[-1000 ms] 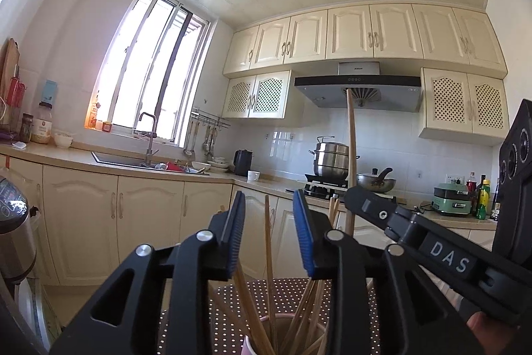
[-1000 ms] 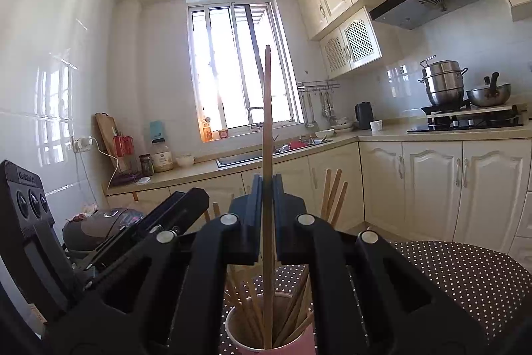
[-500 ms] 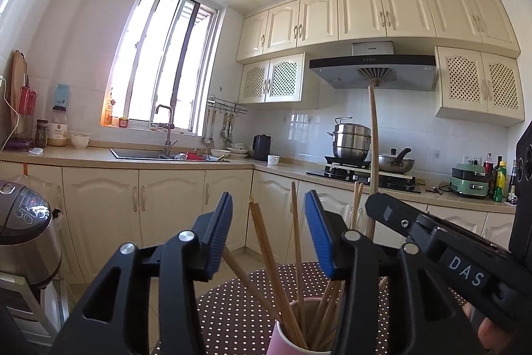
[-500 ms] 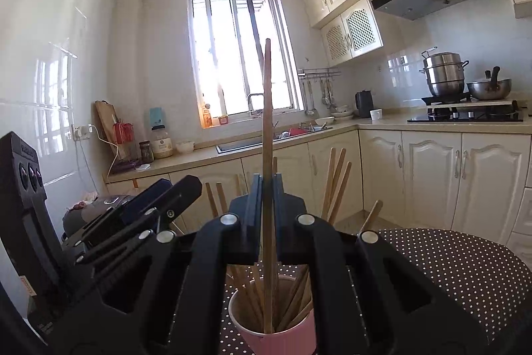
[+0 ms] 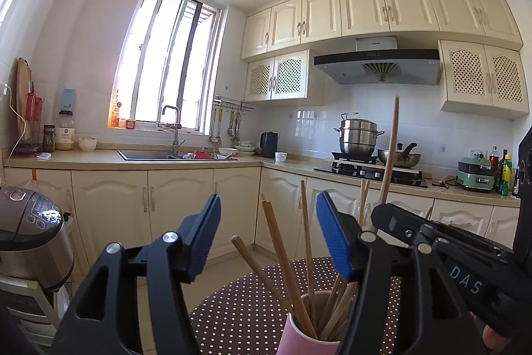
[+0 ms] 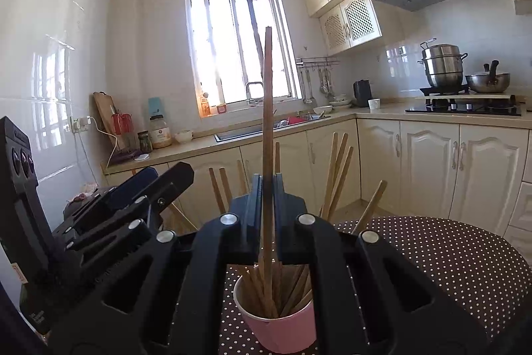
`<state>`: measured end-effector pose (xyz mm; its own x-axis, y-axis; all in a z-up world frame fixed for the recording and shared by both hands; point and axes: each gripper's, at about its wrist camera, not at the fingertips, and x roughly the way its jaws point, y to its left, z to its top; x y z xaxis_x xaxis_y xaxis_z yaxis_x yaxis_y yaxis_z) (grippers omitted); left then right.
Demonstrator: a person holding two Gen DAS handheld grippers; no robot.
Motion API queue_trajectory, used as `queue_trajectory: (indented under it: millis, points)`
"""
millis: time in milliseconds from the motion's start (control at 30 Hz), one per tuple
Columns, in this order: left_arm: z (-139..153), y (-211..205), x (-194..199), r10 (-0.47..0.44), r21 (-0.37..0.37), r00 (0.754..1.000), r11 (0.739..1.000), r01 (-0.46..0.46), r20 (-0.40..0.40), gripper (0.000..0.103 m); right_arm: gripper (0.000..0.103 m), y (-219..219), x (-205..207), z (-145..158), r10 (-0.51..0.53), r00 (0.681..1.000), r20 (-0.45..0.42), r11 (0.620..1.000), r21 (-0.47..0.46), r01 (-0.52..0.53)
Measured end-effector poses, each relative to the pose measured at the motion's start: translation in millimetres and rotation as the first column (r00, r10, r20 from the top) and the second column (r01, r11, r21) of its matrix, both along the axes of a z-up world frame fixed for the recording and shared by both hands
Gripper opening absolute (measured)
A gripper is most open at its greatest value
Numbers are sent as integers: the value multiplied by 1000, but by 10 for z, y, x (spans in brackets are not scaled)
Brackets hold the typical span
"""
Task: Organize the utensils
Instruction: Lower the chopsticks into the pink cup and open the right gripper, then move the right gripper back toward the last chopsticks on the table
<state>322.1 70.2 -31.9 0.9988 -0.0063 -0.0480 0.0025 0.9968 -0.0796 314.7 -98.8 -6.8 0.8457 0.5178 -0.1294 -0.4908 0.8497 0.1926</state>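
A pink cup full of wooden chopsticks stands on a round table with a dark polka-dot cloth. My right gripper is shut on one long chopstick, held upright with its lower end inside the cup. In the left wrist view my left gripper hangs just above the cup and its blue-padded jaws are opening. Several chopsticks lean up through the gap without touching the pads. The right gripper and its held chopstick show at the right.
A rice cooker stands low on the left. Cream cabinets run along the far wall, with a sink under the window and a stove with pots to the right. The left gripper crowds the cup's left side.
The left jaws have spread steadily wider, and the chopsticks between them now lean loose in the cup. The right gripper keeps its grip on the upright chopstick and has hardly moved.
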Motion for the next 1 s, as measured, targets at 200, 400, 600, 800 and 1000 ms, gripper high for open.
queue_trajectory:
  millis: [200,400,600,800,1000]
  points:
    - [18,30,-62,12,14,1000,1000,-12,-17,62,8,1,-14,12,-1,1000,-26,1000,-7,1]
    - [86,32,-157,23,28,999,999,-23,-22,66,8,-28,-130,80,-4,1000,-17,1000,-12,4]
    - [152,-5,-293,20,42,999,999,-19,-25,70,8,-140,-260,190,-20,1000,-7,1000,-11,20]
    - [205,-132,-464,-7,56,999,998,10,-48,73,16,-282,-475,280,-42,999,6,999,-25,42]
    - [181,-358,-608,-69,67,992,995,76,-107,73,46,-518,-723,290,-71,997,22,997,-38,72]
